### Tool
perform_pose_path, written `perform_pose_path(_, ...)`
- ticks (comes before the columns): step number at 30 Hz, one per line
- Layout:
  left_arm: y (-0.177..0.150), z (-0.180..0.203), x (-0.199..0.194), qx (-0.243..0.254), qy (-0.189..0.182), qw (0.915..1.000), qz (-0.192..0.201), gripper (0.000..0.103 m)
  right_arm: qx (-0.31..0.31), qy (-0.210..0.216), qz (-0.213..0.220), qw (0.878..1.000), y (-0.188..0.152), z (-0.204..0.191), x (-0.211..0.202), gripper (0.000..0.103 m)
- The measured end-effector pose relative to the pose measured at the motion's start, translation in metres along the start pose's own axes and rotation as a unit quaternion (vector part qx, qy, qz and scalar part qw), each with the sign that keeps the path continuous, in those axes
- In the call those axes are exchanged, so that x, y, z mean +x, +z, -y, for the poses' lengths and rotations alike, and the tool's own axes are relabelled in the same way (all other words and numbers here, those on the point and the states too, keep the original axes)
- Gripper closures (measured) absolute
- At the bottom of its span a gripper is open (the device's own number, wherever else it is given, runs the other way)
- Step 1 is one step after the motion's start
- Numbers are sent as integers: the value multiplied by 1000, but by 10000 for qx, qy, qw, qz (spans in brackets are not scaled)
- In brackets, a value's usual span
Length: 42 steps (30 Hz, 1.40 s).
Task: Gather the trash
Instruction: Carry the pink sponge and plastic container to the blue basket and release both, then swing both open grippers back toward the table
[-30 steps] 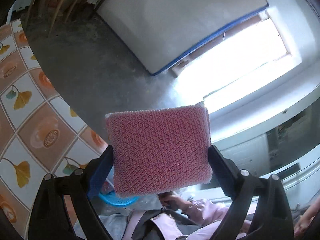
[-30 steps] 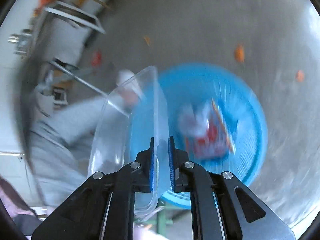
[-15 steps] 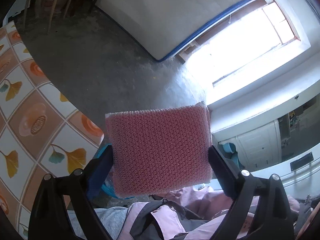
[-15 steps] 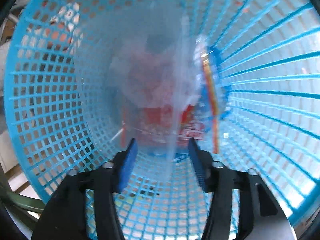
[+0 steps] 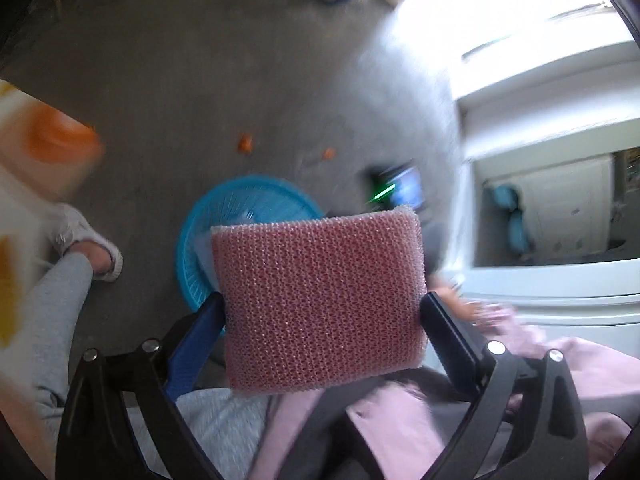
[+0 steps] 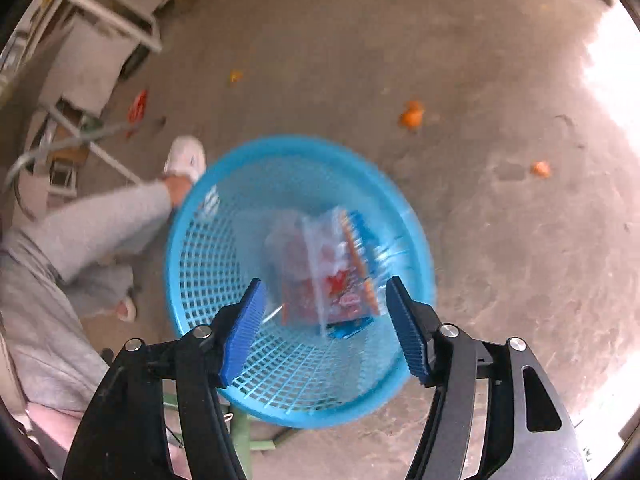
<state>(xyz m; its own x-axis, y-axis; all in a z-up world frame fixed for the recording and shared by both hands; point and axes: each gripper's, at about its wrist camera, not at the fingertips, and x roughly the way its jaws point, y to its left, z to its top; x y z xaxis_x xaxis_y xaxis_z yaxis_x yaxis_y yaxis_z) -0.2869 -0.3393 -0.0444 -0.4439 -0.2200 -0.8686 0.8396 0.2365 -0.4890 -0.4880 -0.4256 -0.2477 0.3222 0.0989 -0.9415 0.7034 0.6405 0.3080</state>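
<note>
My left gripper (image 5: 320, 312) is shut on a pink mesh sponge (image 5: 320, 296) and holds it upright in the air above the floor. Behind the sponge a blue plastic basket (image 5: 200, 236) stands on the concrete floor. In the right wrist view my right gripper (image 6: 324, 320) is open and empty above the same blue basket (image 6: 200, 280). A clear plastic container (image 6: 296, 248) lies inside the basket on colourful wrappers (image 6: 352, 280).
Orange scraps (image 6: 412, 114) lie on the grey floor past the basket. The person's grey-trousered leg and white shoe (image 6: 184, 160) are left of the basket. A white metal-framed cabinet (image 6: 100, 40) stands at the far left. A patterned tablecloth edge (image 5: 40, 152) is at left.
My right gripper opened and let go of the clear container into the basket, then drew back up. My left gripper swung with the sponge from facing the window down towards the basket.
</note>
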Motion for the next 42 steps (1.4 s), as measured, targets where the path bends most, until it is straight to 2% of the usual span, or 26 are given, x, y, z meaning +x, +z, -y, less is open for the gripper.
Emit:
perform_pose_path(5, 22, -22, 80, -264, 125, 9960, -839, 7, 551, 22, 186, 9983, 13, 22, -6, 41)
perform_pose_path(7, 25, -30, 92, -391, 270, 9949, -892, 7, 735, 146, 235, 9969, 9, 25, -6, 41)
perform_pose_path(9, 26, -34, 87, -449, 268, 9952, -828, 7, 769, 154, 254, 9966, 8, 27, -9, 41)
perform_pose_path(11, 28, -32, 75, -438, 235, 9966, -663, 7, 765, 140, 265, 9966, 9, 27, -13, 41)
perform_pose_path(16, 27, -18, 20, -180, 430, 9989, -72, 7, 777, 342, 342, 9958, 20, 19, -34, 41)
perform_pose_path(20, 18, -11, -54, -144, 314, 9971, 681, 7, 512, 618, 526, 9954, 39, -13, -49, 41)
perform_pose_path(22, 5, -10, -100, -111, 239, 9921, 1227, 7, 271, 735, 682, 9946, 50, -32, -61, 41)
perform_pose_path(24, -11, -10, -139, -88, 247, 9850, 1705, 7, -152, 769, 970, 9922, 63, -59, -76, 39)
perform_pose_path(26, -31, -21, -182, -228, 346, 9737, 2240, 7, -661, 673, 1287, 9872, 77, -92, -92, 37)
perform_pose_path(28, -52, -39, -215, -486, 547, 9623, 2620, 7, -977, 781, 1413, 9820, 90, -118, -101, 36)
perform_pose_path(29, -67, -54, -234, -698, 774, 9533, 2834, 7, -1079, 873, 1441, 9798, 96, -129, -104, 36)
perform_pose_path(31, -97, -90, -269, -1184, 1385, 9301, 3188, 7, -1329, 1090, 1514, 9734, 109, -159, -112, 35)
perform_pose_path(33, -122, -127, -297, -1649, 1870, 9080, 3367, 7, -1630, 1192, 1633, 9657, 119, -189, -116, 32)
perform_pose_path(34, -133, -145, -310, -1815, 2051, 8986, 3429, 7, -1814, 1173, 1698, 9615, 123, -206, -116, 32)
perform_pose_path(36, -160, -189, -330, -2281, 2586, 8715, 3486, 7, -2111, 1146, 1694, 9558, 130, -236, -112, 32)
perform_pose_path(37, -176, -215, -340, -2574, 2875, 8550, 3466, 7, -2232, 1176, 1673, 9531, 133, -250, -110, 32)
perform_pose_path(38, -184, -230, -346, -2749, 2975, 8467, 3449, 7, -2394, 1268, 1615, 9490, 137, -270, -106, 32)
perform_pose_path(39, -195, -251, -352, -2930, 3030, 8398, 3422, 7, -2493, 1341, 1560, 9463, 139, -283, -104, 32)
perform_pose_path(40, -204, -270, -355, -3056, 2992, 8371, 3411, 7, -2626, 1437, 1498, 9423, 142, -301, -101, 32)
perform_pose_path(41, -209, -284, -357, -3089, 2896, 8401, 3389, 7, -2711, 1496, 1476, 9393, 144, -315, -99, 32)
perform_pose_path(42, -210, -301, -359, -3056, 2659, 8514, 3332, 7, -2873, 1551, 1472, 9337, 147, -335, -98, 32)
